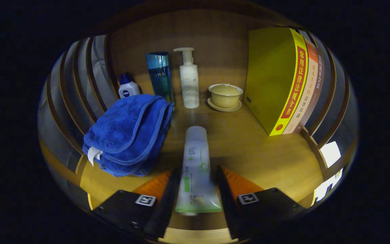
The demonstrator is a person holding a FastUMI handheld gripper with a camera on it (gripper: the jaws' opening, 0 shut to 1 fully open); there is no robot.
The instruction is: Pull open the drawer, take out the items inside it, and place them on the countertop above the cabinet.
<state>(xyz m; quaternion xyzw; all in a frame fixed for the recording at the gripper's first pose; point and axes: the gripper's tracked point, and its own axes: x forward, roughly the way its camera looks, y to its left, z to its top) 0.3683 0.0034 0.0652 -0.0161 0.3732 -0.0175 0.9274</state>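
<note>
Gripper (196, 176) fingers sit closed against both sides of a pale tube (196, 162), holding it over the wooden countertop (249, 142). Folded blue towel (127, 135) lies just beside it; bottles, a lidded bowl (225, 95) and books (283, 81) stand beyond.

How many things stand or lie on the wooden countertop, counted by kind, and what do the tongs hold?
Bottles: 3
Tubes: 1, between the tongs, which look closed on it
Towels: 1
Lidded bowls: 1
Books: 3
Total: 9
</note>
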